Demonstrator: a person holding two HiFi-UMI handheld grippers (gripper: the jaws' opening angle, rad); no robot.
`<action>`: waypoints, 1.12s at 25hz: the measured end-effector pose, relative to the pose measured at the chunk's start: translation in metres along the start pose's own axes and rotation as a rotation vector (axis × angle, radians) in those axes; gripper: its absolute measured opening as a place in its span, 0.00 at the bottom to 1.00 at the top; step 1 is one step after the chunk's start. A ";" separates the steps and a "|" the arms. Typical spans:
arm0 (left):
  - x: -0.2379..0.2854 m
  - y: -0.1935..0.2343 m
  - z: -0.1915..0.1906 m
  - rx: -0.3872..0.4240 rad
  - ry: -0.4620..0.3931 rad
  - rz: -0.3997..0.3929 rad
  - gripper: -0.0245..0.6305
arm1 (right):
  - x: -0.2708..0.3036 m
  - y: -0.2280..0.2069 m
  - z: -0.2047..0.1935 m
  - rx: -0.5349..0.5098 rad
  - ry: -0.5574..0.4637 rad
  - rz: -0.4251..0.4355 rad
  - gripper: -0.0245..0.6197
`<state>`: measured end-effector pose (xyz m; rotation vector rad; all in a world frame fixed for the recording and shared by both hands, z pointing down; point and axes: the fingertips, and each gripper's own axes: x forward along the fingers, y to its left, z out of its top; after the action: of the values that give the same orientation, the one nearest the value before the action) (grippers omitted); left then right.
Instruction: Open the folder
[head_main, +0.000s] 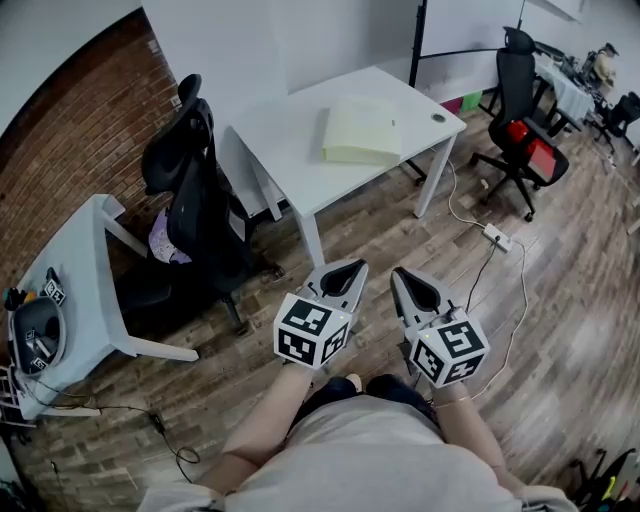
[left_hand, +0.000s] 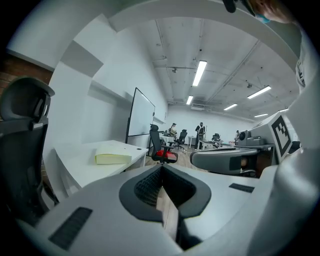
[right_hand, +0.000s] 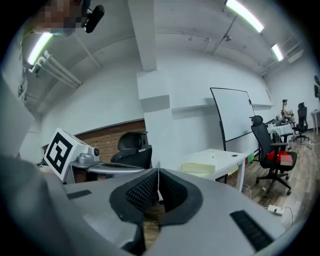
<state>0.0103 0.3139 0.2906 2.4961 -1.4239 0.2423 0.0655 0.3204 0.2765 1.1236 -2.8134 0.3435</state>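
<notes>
A pale yellow folder (head_main: 361, 131) lies closed on the white table (head_main: 290, 150) ahead of me; it also shows as the folder (left_hand: 113, 158) in the left gripper view and the folder (right_hand: 198, 168) in the right gripper view. My left gripper (head_main: 359, 268) is held over the floor well short of the table, jaws together with nothing between them. Beside it, my right gripper (head_main: 397, 273) is likewise shut and empty. Both point toward the table, roughly level.
A black office chair (head_main: 200, 215) stands left of the table, and a white side table (head_main: 70, 290) with gear is at far left. Another black chair with red seat (head_main: 520, 110) is at right. A power strip and cables (head_main: 497, 238) lie on the wood floor.
</notes>
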 end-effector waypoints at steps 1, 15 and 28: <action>0.000 0.000 0.000 -0.002 -0.001 -0.006 0.06 | 0.001 0.001 -0.002 0.011 0.001 -0.002 0.07; 0.033 0.014 -0.010 -0.021 0.030 -0.033 0.06 | 0.023 -0.030 -0.013 0.023 0.017 -0.035 0.07; 0.154 0.058 0.029 0.003 0.051 -0.036 0.06 | 0.109 -0.141 0.022 0.053 0.011 0.008 0.07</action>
<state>0.0390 0.1514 0.3125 2.4970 -1.3585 0.2991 0.0833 0.1427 0.2978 1.1176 -2.8160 0.4263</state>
